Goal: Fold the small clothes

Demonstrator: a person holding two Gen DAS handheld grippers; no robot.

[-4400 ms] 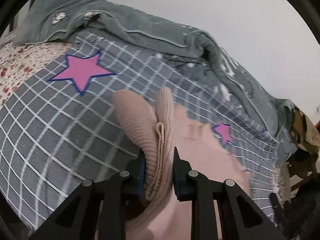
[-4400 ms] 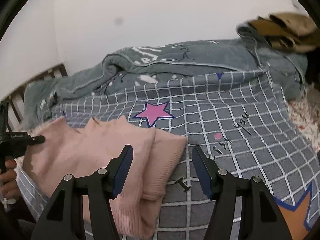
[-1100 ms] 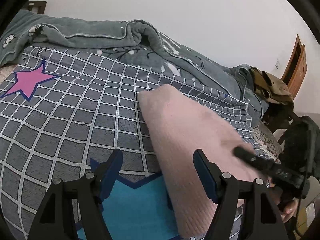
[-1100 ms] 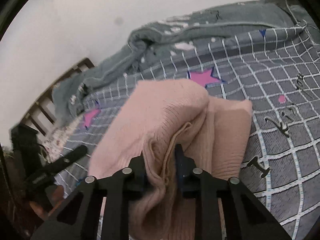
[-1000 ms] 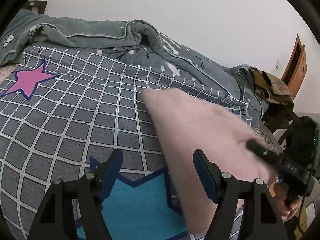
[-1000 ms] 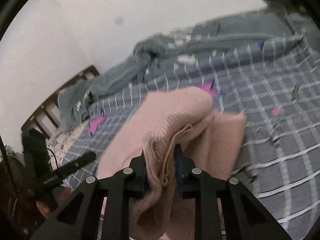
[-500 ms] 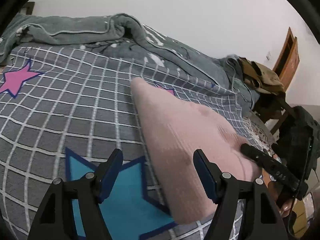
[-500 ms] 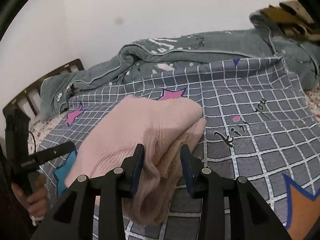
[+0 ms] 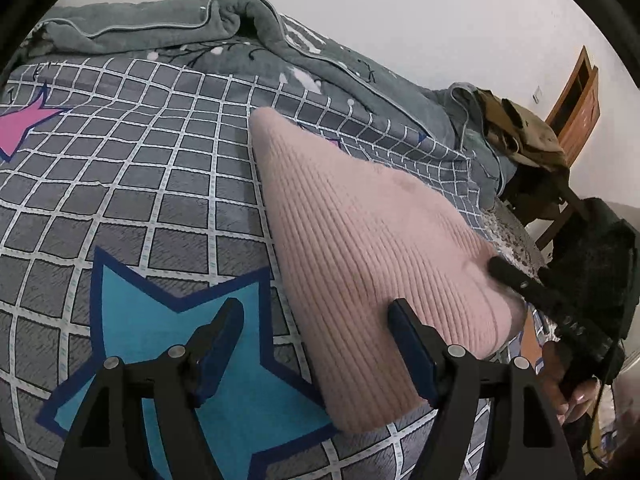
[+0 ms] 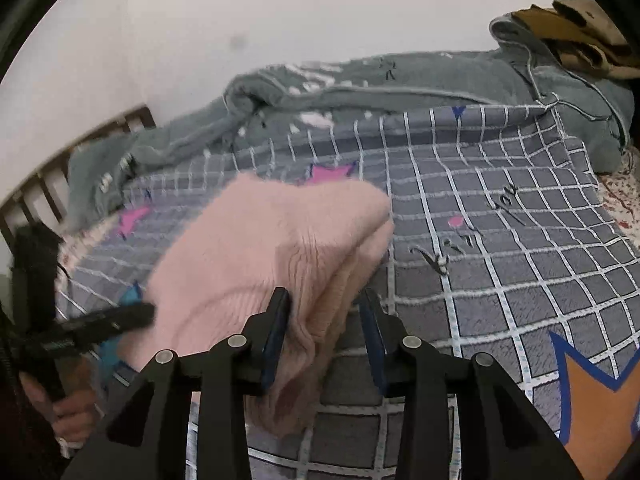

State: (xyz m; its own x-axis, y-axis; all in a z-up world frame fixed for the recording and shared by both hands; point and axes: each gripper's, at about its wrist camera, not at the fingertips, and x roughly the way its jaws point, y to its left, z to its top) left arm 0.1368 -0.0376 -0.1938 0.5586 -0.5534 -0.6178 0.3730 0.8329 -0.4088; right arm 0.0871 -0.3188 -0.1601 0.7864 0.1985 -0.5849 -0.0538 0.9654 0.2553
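A pink ribbed knit garment (image 9: 372,248) lies folded on the grey checked bedsheet (image 9: 132,184). My left gripper (image 9: 316,344) is open and empty, its right finger (image 9: 412,348) against the garment's near edge. My right gripper (image 10: 324,336) is open, its jaws apart on either side of the garment's (image 10: 276,248) bunched near fold. In the left wrist view the right gripper (image 9: 540,300) rests at the garment's right end. In the right wrist view the left gripper (image 10: 92,324) shows at the garment's left side.
A rumpled grey-green blanket (image 9: 192,28) lies along the wall, also in the right wrist view (image 10: 360,88). Brown clothes (image 9: 520,128) are heaped on a chair at the bed's end. A wooden headboard (image 10: 48,176) stands at the left.
My right gripper opened and let go of the pink garment, which settled folded on the sheet. My left gripper stayed open and shifted slightly closer to the garment.
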